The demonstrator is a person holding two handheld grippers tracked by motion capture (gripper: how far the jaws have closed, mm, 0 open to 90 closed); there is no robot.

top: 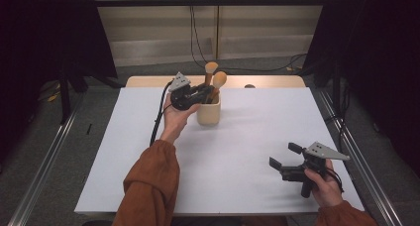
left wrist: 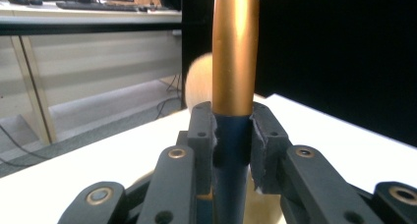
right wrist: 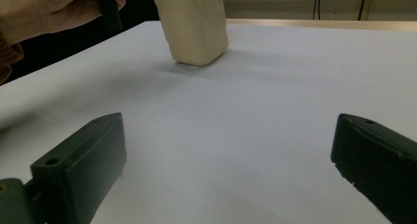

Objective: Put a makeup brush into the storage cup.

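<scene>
Because the left tool [top: 202, 94] is clenched on the dark handle of a makeup brush [left wrist: 235, 52] that stands in the cream cup [top: 208, 113], the cup sits directly under and against the jaws, and it can be tipped or dragged if the brush is pulled sideways instead of straight up. The grip is placed just below the copper ferrule, so the smooth handle may slide between the pads if the pull is sudden. A second brush [top: 211, 68] stands just beside the held one, and it could be knocked or lifted together. The right tool [top: 293, 161] is held released, well apart from the cup, over the white table [top: 257, 132], so the cup is not steadied by it.
</scene>
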